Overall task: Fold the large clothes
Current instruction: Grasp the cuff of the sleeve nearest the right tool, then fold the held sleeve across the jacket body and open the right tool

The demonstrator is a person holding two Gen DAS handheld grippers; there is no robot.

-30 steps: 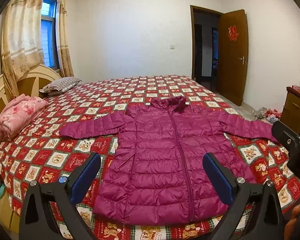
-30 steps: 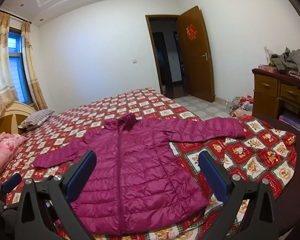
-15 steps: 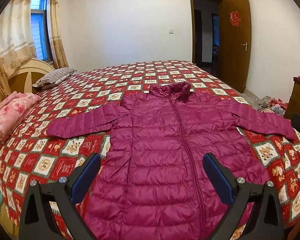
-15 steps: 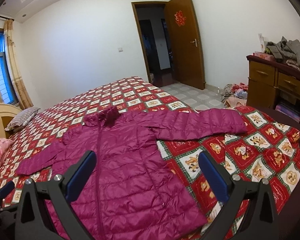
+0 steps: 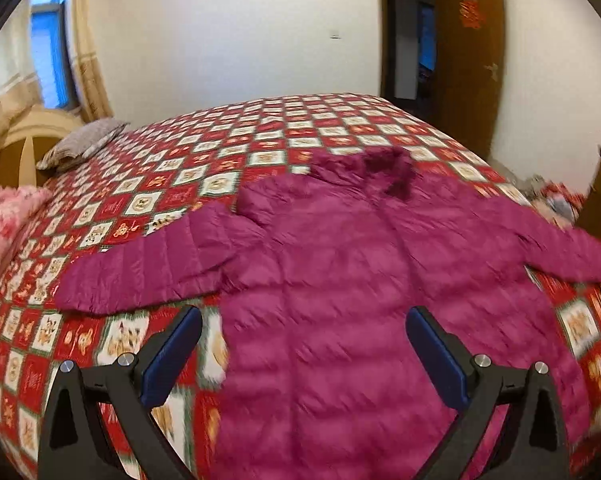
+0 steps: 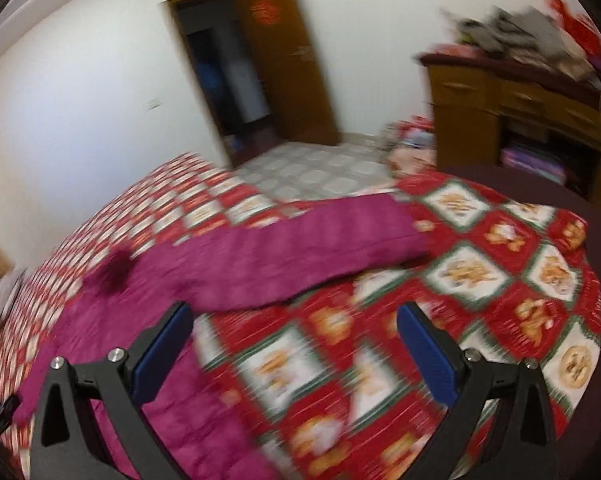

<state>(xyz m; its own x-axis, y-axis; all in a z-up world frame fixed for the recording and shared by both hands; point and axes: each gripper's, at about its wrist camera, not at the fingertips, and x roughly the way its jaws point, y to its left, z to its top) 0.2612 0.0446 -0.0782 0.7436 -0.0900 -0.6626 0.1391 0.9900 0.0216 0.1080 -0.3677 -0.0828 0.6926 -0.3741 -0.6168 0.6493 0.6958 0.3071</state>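
The jacket (image 5: 340, 280) lies flat on the bed (image 5: 148, 184), sleeves out. Both your left gripper (image 5: 304, 344) and right gripper (image 6: 294, 340) gape wide, holding nothing. Pinch each cuff squarely, then fold the sleeves inward.

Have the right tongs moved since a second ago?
Yes. The right tongs swung rightward and closer to the bed: the doorway shifted left, and the jacket's sleeve looms larger.

I can read no text anywhere. The only sign is a red paper ornament (image 5: 471, 13) on the brown door (image 5: 470, 60), too blurred to read from either of my cameras; it shows again on that door (image 6: 288, 60).
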